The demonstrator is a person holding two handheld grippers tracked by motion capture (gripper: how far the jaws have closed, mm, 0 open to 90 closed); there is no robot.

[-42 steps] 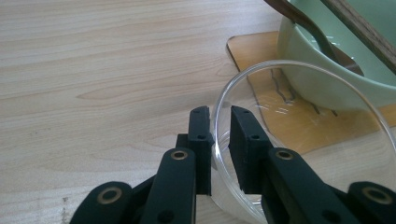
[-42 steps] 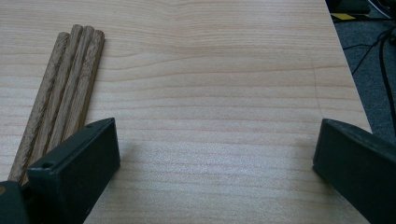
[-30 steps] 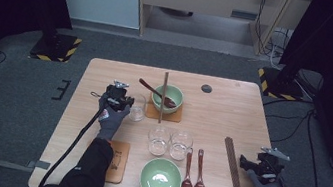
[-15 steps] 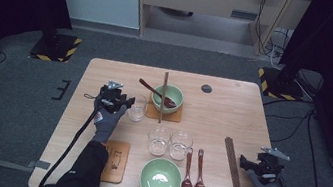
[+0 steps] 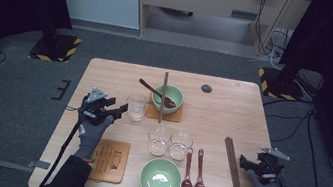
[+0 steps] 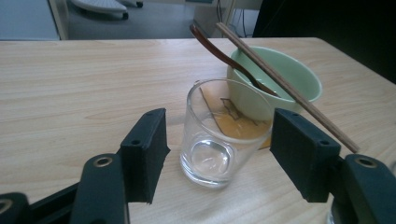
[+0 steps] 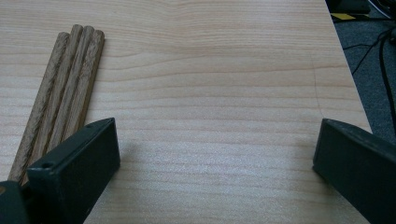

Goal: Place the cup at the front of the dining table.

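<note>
A clear empty glass (image 5: 136, 107) (image 6: 219, 135) stands upright on the wooden table (image 5: 232, 114). My left gripper (image 5: 120, 110) (image 6: 222, 142) sits just left of it. Its jaws have just been opening, and the glass stands between the two pads (image 6: 147, 140) without touching either. Behind the glass a green bowl (image 5: 168, 97) (image 6: 285, 77) rests on a coaster, with a brown spoon (image 6: 224, 56) in it and a chopstick (image 6: 289, 91) across its rim. My right gripper (image 5: 259, 164) (image 7: 215, 154) is open over bare wood by the right edge, beside a bundle of wooden chopsticks (image 5: 233, 165) (image 7: 65, 98).
Two more glasses (image 5: 158, 140) (image 5: 180, 145) stand mid-table. In front of them are a second green bowl (image 5: 160, 178) and two brown spoons (image 5: 194, 176). A printed coaster (image 5: 108, 160) lies under the left forearm. A small dark disc (image 5: 206, 88) lies near the far edge.
My left gripper has let go of the glass, opened its jaws and drawn back to the left. The glass stays where it was. The right gripper has not moved.
</note>
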